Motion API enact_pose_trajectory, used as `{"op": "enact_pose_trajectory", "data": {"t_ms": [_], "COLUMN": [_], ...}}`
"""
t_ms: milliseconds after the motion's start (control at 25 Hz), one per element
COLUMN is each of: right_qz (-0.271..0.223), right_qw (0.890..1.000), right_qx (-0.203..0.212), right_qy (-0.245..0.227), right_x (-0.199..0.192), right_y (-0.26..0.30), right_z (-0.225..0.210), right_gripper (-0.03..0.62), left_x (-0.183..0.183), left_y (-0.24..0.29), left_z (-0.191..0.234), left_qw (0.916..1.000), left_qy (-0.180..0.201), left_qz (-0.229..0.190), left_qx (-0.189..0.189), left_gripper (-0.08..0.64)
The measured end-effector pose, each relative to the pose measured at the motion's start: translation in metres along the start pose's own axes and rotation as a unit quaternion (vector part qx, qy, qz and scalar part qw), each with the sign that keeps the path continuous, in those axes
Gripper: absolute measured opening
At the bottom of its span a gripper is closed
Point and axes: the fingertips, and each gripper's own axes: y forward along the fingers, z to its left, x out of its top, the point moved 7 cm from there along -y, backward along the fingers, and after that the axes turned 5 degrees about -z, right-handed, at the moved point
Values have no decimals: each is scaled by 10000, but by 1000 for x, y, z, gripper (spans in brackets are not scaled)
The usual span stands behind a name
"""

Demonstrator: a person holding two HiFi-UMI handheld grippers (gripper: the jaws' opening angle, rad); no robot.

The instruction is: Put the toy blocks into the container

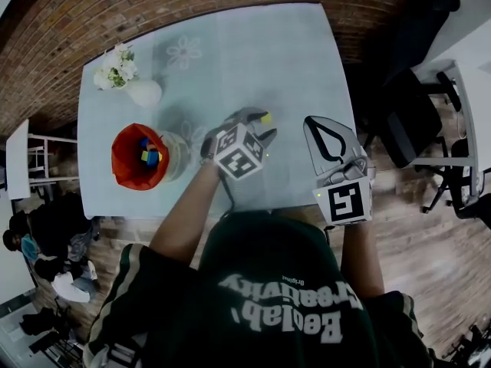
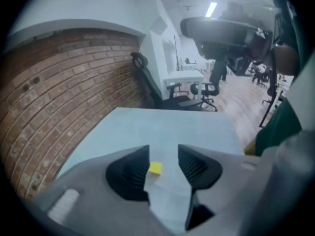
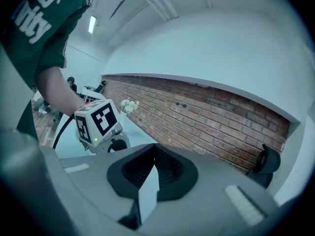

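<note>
Near: the person's dark green shirt (image 1: 268, 305), pale lettering on it, fills the bottom of the head view. Both forearms reach out over the near edge of the table (image 1: 253, 52).

Right gripper (image 3: 155, 154): over the near right corner of the table. Jaws closed flat on each other, nothing between them. Its own view looks past them to the brick wall (image 3: 206, 117) and catches the other gripper's marker cube (image 3: 97, 122) off to the left.

Left gripper (image 2: 163, 154): about mid-table, a little toward the near edge, tilted down at the tabletop. Jaws stand apart, moderately wide.

Yellow block (image 2: 155, 168): lies on the table between those jaws, just beside the left-hand pad (image 2: 129, 173) as that gripper's view shows it (whether it touches, cannot tell). There is a clear gap to the other pad. It is not clamped.

Container (image 1: 123, 173): orange, by the table's left edge, toward the near left corner, well apart from the yellow block. Blue and yellow blocks (image 1: 147, 153) lie inside it.

Farther: a white vase (image 1: 144, 93) with white flowers (image 1: 115, 67) stands at the far left corner. The brick wall runs beyond the far edge. A black office chair (image 2: 157, 90) stands past the table in the left gripper view.
</note>
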Motion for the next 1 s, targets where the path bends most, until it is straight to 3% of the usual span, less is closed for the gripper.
{"op": "enact_pose_trajectory", "data": {"t_ms": [480, 720, 1000], "right_qz": [285, 390, 433], "right_qw": [9991, 9987, 9987], "right_qx": [-213, -231, -215], "right_qy": [211, 217, 186], "right_x": [-28, -32, -33], "right_y": [-15, -16, -16], "right_z": [-13, -13, -13], "right_gripper": [6, 6, 6], "left_x": [-50, -60, -61], "left_y": [82, 102, 110], "left_z": [24, 24, 33], "left_qw": [9872, 9817, 9832], "left_qy": [461, 554, 595], "left_qz": [1242, 1435, 1443], "left_qx": [-893, -1123, -945], "left_gripper": [207, 206, 167]}}
